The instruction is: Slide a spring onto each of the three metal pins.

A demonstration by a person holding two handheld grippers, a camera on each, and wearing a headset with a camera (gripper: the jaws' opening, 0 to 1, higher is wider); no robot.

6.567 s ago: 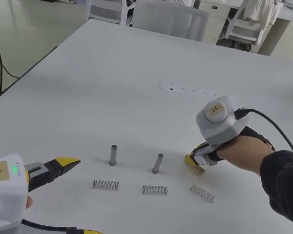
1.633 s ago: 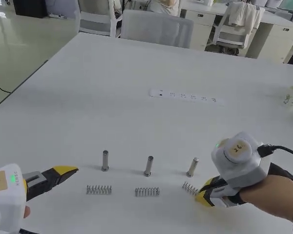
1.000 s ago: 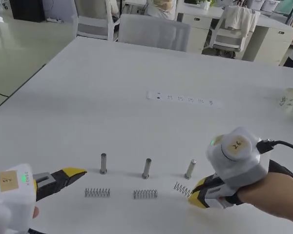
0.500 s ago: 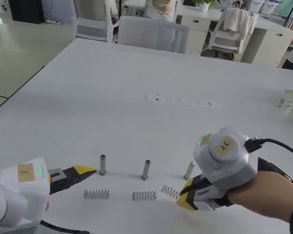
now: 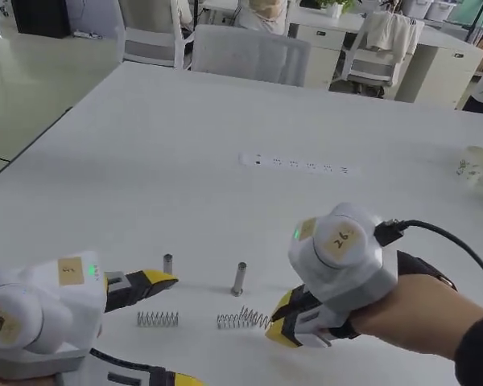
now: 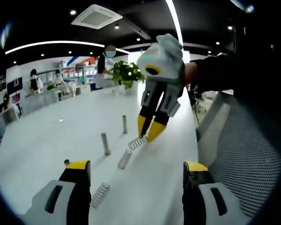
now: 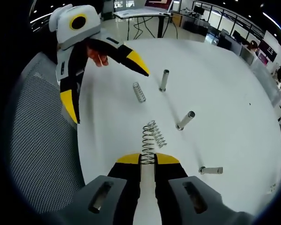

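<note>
Two upright metal pins (image 5: 167, 264) (image 5: 239, 278) stand on the white table; the right gripper view shows all three (image 7: 164, 79) (image 7: 185, 120) (image 7: 210, 169). My right gripper (image 5: 275, 326) (image 7: 147, 159) is shut on one end of a spring (image 5: 253, 315) (image 7: 148, 140), whose free end hangs just over the middle spring (image 5: 235, 322) (image 7: 158, 133) lying flat. A left spring (image 5: 157, 319) (image 7: 139, 92) lies in front of the left pin. My left gripper (image 5: 167, 330) (image 6: 136, 168) is open beside that spring, holding nothing.
A white power strip (image 5: 294, 165) lies across the table's middle. A pale cup (image 5: 476, 163) stands at the far right. Chairs (image 5: 249, 52) and desks line the far edge. The table's left edge (image 5: 32, 149) drops to the floor.
My right gripper has carried the spring leftward, from beside the right pin to over the middle spring, covering the right pin in the head view. My left gripper has come nearer the left pin.
</note>
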